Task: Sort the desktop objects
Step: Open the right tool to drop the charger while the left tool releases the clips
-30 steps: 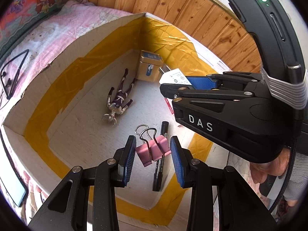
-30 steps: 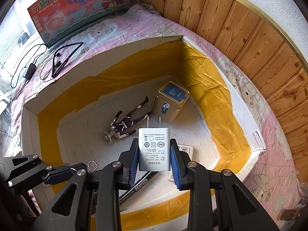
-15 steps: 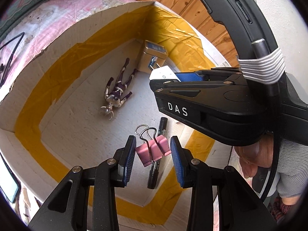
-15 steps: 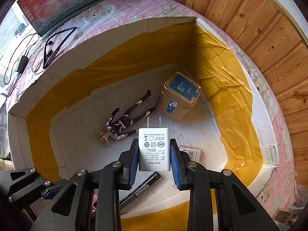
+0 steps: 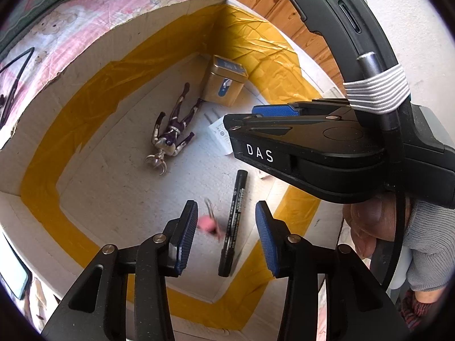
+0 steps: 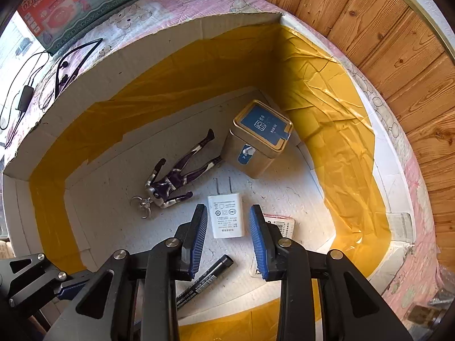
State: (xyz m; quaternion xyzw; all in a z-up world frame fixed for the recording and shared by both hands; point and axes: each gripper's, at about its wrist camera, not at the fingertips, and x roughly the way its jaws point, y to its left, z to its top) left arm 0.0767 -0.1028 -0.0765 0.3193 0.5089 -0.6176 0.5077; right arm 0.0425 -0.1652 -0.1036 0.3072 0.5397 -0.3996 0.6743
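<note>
My left gripper (image 5: 226, 207) hangs over the near part of the white cardboard box (image 5: 85, 65), its jaws opening. Below them, clear of both pads, a pink binder clip (image 5: 209, 225) shows as a blur beside a black marker (image 5: 234, 221). My right gripper (image 6: 227, 209) is open above a white charger plug (image 6: 226, 217). The plug lies flat on the box floor with gaps to both pads and its prongs pointing away. In the left wrist view the right gripper (image 5: 244, 116) crosses from the right, held by a hand in a grey sleeve (image 5: 426, 241).
A purple and silver toy figure (image 6: 176, 179) and a gold tin with a blue lid (image 6: 258, 142) lie farther in the box. A small printed packet (image 6: 280, 224) lies right of the plug. Yellow tape lines the box walls. Earphones (image 6: 62, 71) rest on the pink cloth outside.
The left jaws have spread and the pink clip has dropped out of them. The right gripper sank a little and let go of the charger, which now lies on the box floor.
</note>
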